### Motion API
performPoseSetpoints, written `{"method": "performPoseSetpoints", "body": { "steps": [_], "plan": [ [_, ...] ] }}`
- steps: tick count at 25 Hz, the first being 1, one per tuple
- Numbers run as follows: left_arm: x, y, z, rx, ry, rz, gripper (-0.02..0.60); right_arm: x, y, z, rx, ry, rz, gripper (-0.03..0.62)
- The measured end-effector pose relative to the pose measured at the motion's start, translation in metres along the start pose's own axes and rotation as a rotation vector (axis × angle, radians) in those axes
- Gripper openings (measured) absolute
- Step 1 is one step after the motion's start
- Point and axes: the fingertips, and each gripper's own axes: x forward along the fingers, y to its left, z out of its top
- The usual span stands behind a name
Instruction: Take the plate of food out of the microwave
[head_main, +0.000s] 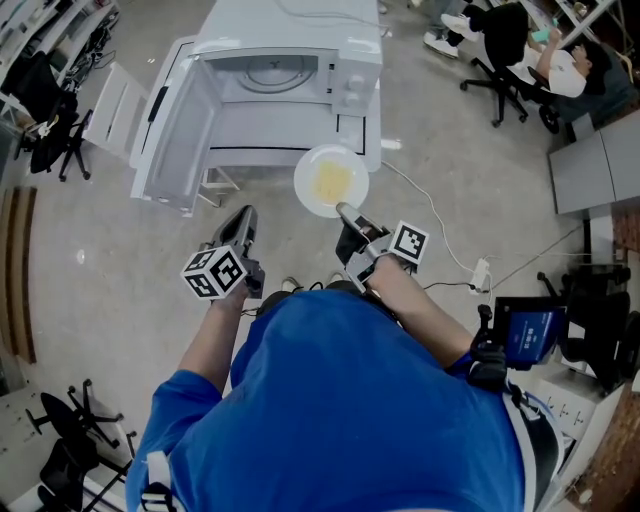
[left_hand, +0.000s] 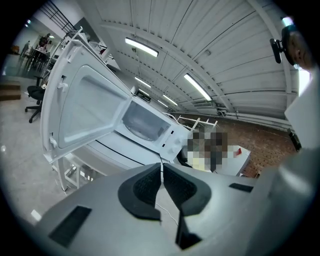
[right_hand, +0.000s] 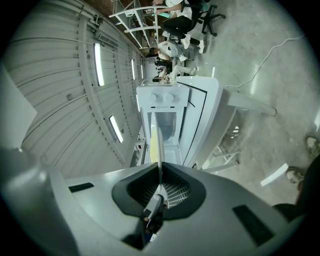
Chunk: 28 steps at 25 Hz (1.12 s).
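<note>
Right gripper (head_main: 346, 213) clamps near rim of plate (head_main: 331, 181), ahead of it, outside microwave (head_main: 290, 75) front edge; left gripper (head_main: 240, 226) closed, empty

White stand (head_main: 285, 130) on concrete floor (head_main: 450, 130) bears open microwave (head_main: 290, 45); power strip (head_main: 480, 272) on floor.

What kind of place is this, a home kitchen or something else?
Probably a lab or workshop-style office, not a home kitchen: there is a bare concrete floor, office chairs stand around, and the microwave sits on a plain frame stand.
</note>
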Motion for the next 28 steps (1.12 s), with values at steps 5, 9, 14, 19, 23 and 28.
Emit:
{"method": "performPoseSetpoints", "body": {
  "steps": [5, 9, 14, 19, 23, 28],
  "plan": [
    [-0.0051, 0.0051, 0.0022, -0.001, 0.000, -0.011, 0.023, 0.0052, 0.0053, -0.0054, -0.010, -0.009, 0.008, 0.018],
    [-0.0048, 0.0061, 0.0002, -0.004, 0.005, -0.019, 0.023, 0.0062, 0.0070, -0.0064, -0.014, -0.016, 0.016, 0.018],
    [-0.0021, 0.0066, -0.0011, -0.007, 0.009, -0.028, 0.023, 0.0053, 0.0059, -0.0057, -0.019, -0.023, 0.013, 0.018],
    [-0.0017, 0.0070, -0.0021, -0.011, 0.018, -0.031, 0.023, 0.0048, 0.0056, -0.0059, -0.024, -0.030, 0.010, 0.018],
    [-0.0004, 0.0079, -0.0016, -0.014, 0.012, -0.030, 0.023, 0.0069, 0.0077, -0.0065, -0.025, -0.024, 0.013, 0.018],
    [0.0008, 0.0067, -0.0010, -0.016, 0.014, -0.037, 0.023, 0.0082, 0.0087, -0.0071, -0.029, -0.025, 0.011, 0.018]
  ]
}}
